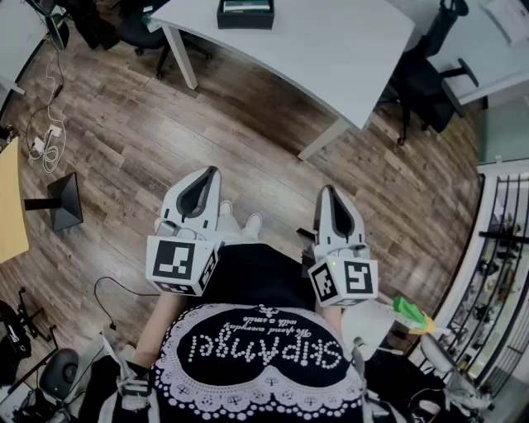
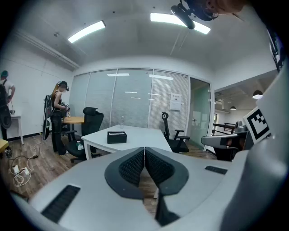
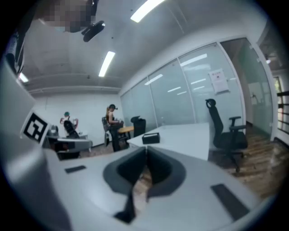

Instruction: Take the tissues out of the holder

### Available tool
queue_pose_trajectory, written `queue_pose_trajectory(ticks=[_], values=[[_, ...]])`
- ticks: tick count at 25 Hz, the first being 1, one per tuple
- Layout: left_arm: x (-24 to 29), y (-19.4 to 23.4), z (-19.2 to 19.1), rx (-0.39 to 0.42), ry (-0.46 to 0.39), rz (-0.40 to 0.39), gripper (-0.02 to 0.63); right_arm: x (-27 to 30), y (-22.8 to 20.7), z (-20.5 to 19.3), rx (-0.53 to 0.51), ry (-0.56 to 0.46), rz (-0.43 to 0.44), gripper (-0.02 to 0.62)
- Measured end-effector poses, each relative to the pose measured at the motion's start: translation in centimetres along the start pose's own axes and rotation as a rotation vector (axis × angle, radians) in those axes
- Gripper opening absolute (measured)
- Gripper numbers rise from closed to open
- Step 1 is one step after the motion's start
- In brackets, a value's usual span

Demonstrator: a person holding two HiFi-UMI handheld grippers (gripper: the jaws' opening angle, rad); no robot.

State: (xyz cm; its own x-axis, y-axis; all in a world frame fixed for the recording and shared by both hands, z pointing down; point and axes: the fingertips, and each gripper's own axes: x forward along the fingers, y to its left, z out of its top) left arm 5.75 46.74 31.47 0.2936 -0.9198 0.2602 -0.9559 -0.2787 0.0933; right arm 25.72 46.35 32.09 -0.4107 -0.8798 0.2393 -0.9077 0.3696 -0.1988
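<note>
1. Grippers: two. The left gripper and the right gripper are held side by side in front of my operator's torso, over the wood floor, both tilted slightly down toward the room.
2. Marker cubes: two, one on the rear of each gripper.
3. Left fingers: pressed together along their whole tips, with nothing between them.
4. Right fingers: also closed tip to tip and empty; only floor shows through the hollow below the tips.
5. Bench: one, white, standing well apart from both grippers, ahead of them across open floor.
6. Tissue holder: one, a black box, sitting on the far part of the bench, cut by the top edge of the head view. Both gripper views show it just above the closed fingertips.
7. Contents: a pale strip shows in the holder's open top. From here I cannot tell whether a tissue sticks out.
8. Office chairs in the left gripper view: two, black. One office chair is left of the bench and the second office chair is right of it.
9. People in the background: two, at the left in that view.
</note>
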Motion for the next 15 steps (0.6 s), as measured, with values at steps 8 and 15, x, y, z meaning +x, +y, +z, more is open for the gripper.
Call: queue_pose_trajectory(ticks=[8,15], values=[[-1.2,-1.0,0.1,0.005,-0.004,0.006,0.026,-1.3,0.1,0.0,-0.001,-0.007,0.012,0.034],[-1.9,-1.6,-0.1,0.012,-0.005,0.012,0.026,-2.1,0.2,-0.4,0.002,-0.006,0.024,0.034]])
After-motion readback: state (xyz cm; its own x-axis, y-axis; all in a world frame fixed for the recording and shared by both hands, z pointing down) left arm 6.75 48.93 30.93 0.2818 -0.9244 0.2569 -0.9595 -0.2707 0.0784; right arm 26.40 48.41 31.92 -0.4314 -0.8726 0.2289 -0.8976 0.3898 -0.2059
